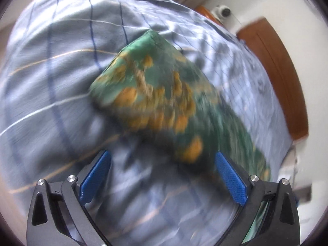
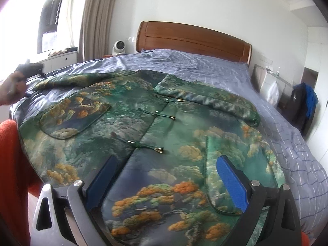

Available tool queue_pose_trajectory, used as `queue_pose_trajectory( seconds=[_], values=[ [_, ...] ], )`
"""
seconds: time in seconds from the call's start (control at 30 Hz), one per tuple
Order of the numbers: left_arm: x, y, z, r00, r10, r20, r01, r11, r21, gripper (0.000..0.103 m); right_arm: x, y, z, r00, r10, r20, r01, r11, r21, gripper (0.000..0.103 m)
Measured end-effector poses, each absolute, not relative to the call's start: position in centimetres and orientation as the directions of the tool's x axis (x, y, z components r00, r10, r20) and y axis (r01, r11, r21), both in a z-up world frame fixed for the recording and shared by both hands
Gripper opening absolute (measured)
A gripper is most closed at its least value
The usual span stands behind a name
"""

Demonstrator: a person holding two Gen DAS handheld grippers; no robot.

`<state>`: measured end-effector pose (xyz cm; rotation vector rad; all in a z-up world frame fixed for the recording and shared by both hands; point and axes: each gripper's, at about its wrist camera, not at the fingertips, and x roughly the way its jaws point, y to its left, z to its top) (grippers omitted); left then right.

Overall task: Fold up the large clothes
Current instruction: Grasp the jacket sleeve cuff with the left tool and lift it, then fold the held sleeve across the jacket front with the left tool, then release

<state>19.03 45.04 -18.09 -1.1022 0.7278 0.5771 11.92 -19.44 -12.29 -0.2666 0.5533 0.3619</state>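
Observation:
A large green jacket point(image 2: 155, 127) with orange tree prints and knot fastenings lies front-up, spread on the bed. One sleeve point(image 2: 207, 100) is folded across its upper right. My right gripper point(image 2: 166, 164) is open just above the jacket's lower hem. In the blurred left wrist view my left gripper point(image 1: 162, 160) is open over the bedsheet, just short of the jacket's other sleeve point(image 1: 155, 90), which lies out to the side. The left gripper also shows far left in the right wrist view point(image 2: 30, 69), held by a hand.
The blue checked bedsheet point(image 2: 205, 61) covers the bed, with a wooden headboard point(image 2: 192, 39) at the far end. A small white fan point(image 2: 119, 47) stands left of the headboard. A bedside shelf and a dark bag point(image 2: 301, 102) are on the right.

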Motion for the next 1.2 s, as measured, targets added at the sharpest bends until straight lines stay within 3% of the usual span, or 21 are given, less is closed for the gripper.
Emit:
queue_pose_trajectory(
  seconds=[0.03, 0.1, 0.2, 0.3, 0.5, 0.67, 0.87, 0.97, 1.07, 1.1, 1.13, 1.17, 1.2],
  values=[
    [19.5, 45.4, -18.1, 0.651, 0.064, -0.757, -0.728, 0.337, -0.597, 0.082, 11.8, -19.3, -12.3, 0.788, 0.266, -0.555, -0.410, 0.900, -0.151, 0.097],
    [20.9, 46.0, -17.1, 0.641, 0.089, -0.762, -0.735, 0.355, -0.577, 0.017, 11.4, -18.9, -12.3, 0.786, 0.277, -0.552, -0.427, 0.890, -0.162, 0.097],
    [23.5, 44.0, -11.6, 0.603, 0.228, -0.765, -0.747, 0.497, -0.441, 0.012, 11.1, -18.7, -12.4, 0.785, 0.289, -0.547, -0.442, 0.881, -0.169, 0.097],
    [27.4, 37.6, -3.4, 0.656, 0.334, -0.677, -0.649, 0.707, -0.281, 0.012, 11.1, -19.2, -12.3, 0.788, 0.302, -0.537, -0.439, 0.887, -0.146, 0.097],
    [35.2, 19.6, 6.3, 0.817, 0.288, -0.500, -0.329, 0.944, 0.005, 0.012, 11.8, -20.6, -11.8, 0.796, 0.318, -0.516, -0.417, 0.905, -0.086, 0.097],
    [40.7, 4.5, 4.4, 0.861, 0.178, -0.477, -0.075, 0.971, 0.227, 0.011, 11.6, -22.2, -11.4, 0.814, 0.303, -0.496, -0.380, 0.923, -0.061, 0.097],
    [44.8, -8.3, -6.6, 0.778, 0.144, -0.611, 0.139, 0.910, 0.392, 0.009, 11.2, -23.9, -11.2, 0.821, 0.308, -0.480, -0.363, 0.931, -0.025, 0.097],
    [45.0, -10.7, -11.2, 0.727, 0.177, -0.663, 0.189, 0.877, 0.442, 0.011, 11.2, -24.4, -11.2, 0.820, 0.310, -0.481, -0.358, 0.934, -0.007, 0.097],
    [44.7, -11.3, -14.5, 0.661, 0.215, -0.719, 0.221, 0.860, 0.460, 0.028, 11.4, -24.9, -11.4, 0.812, 0.321, -0.488, -0.357, 0.934, 0.021, 0.097],
    [44.3, -11.5, -14.8, 0.658, 0.221, -0.720, 0.221, 0.857, 0.466, 0.046, 11.4, -25.0, -11.4, 0.809, 0.323, -0.491, -0.357, 0.934, 0.026, 0.097],
    [44.1, -11.9, -14.8, 0.667, 0.232, -0.708, 0.216, 0.849, 0.482, 0.057, 11.4, -25.1, -11.5, 0.808, 0.324, -0.492, -0.356, 0.934, 0.030, 0.097],
    [43.5, -11.9, -14.3, 0.688, 0.235, -0.687, 0.208, 0.842, 0.497, 0.079, 11.5, -25.2, -11.5, 0.806, 0.325, -0.494, -0.355, 0.934, 0.036, 0.097],
    [42.8, -12.0, -13.7, 0.703, 0.220, -0.676, 0.214, 0.842, 0.495, 0.094, 11.5, -25.3, -11.5, 0.805, 0.327, -0.496, -0.354, 0.934, 0.042, 0.097]
  ],
)
